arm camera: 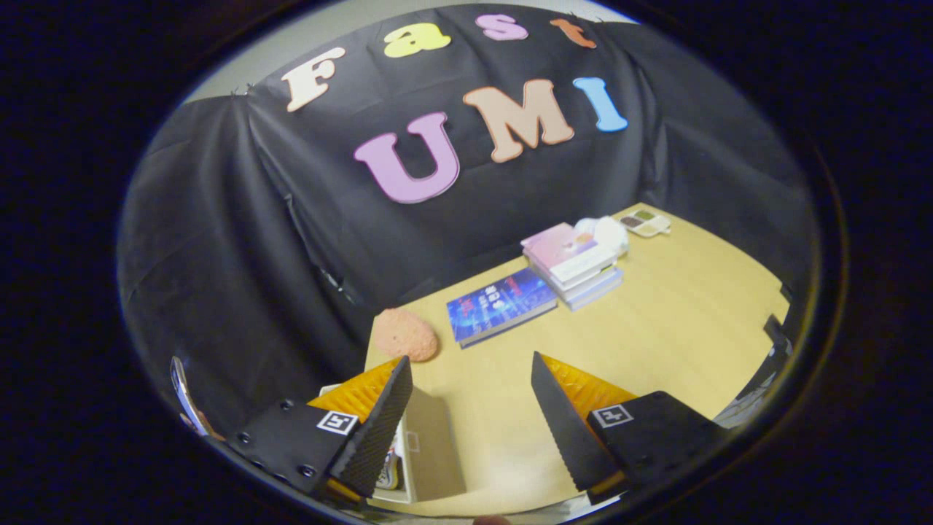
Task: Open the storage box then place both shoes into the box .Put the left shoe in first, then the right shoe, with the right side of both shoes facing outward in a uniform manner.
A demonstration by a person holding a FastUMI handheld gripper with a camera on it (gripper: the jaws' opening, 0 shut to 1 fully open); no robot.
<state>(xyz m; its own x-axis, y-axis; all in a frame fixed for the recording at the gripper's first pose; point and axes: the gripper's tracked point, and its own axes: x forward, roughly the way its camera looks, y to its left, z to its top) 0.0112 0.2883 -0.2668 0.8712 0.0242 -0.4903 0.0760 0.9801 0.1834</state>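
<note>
We hold the gripper [470, 415] wide open (empty) above the box [430, 452], which sits low beside its left finger.

Storage box [430, 445] partly hidden behind tongs' [470, 419] spread fingers; contents unclear.

Gripper [466, 408] — two wedge-shaped fingers, ridged inner faces, black screwed mounting plates, square tag markers
</note>
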